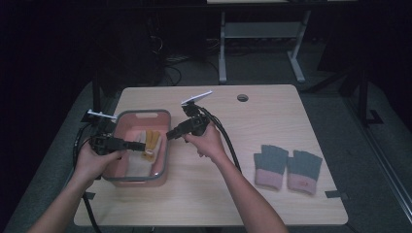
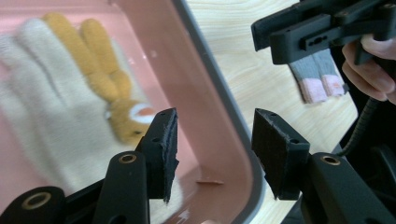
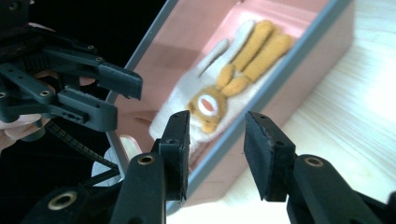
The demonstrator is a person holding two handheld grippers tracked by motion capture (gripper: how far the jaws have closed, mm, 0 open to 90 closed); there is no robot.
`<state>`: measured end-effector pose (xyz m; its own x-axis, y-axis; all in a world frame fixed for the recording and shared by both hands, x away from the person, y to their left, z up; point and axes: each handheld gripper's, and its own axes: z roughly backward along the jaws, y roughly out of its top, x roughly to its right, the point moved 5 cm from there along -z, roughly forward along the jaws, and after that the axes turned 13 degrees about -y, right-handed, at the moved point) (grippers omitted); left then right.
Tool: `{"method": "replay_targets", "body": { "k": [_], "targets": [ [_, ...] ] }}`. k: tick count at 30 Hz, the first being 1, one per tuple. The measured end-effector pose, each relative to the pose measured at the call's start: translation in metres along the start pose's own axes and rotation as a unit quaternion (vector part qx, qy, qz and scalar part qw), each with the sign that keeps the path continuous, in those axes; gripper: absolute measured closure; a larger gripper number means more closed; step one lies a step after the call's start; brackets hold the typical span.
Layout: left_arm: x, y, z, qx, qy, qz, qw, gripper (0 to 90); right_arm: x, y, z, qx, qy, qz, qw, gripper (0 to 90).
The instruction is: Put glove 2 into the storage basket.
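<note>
Pink plastic bin [image 1: 163,141] sits at the counter's [image 1: 243,204] left, with 1 cream-and-orange glove [image 1: 145,143] lying flat inside. Left gripper [image 1: 138,144] hovers over it, right gripper [image 1: 168,135] at the rim; both gape, holding nothing. 2 grey-pink gloves [image 1: 287,167] lie well apart.

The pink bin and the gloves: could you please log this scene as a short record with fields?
bin: pink bin with grey rim, on the table's left part
in bin: cream and orange gloves, lying flat
on table: grey and pink gloves, side by side at the right
left gripper: over the bin, jaws open, nothing between them
right gripper: at the bin's right rim, jaws open, nothing between them
</note>
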<state>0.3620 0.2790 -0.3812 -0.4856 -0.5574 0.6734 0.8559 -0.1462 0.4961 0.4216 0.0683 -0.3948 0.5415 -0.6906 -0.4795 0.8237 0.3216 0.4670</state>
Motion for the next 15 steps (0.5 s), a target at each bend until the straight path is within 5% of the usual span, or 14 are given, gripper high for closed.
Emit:
{"method": "replay_targets", "body": {
  "k": [15],
  "targets": [
    [0.017, 0.008, -0.015, 0.005, -0.006, -0.021, 0.9997, 41.6, 0.023, -0.01, 0.027, 0.016, -0.011, -0.006, 0.9998, 55.4]
  ]
}}
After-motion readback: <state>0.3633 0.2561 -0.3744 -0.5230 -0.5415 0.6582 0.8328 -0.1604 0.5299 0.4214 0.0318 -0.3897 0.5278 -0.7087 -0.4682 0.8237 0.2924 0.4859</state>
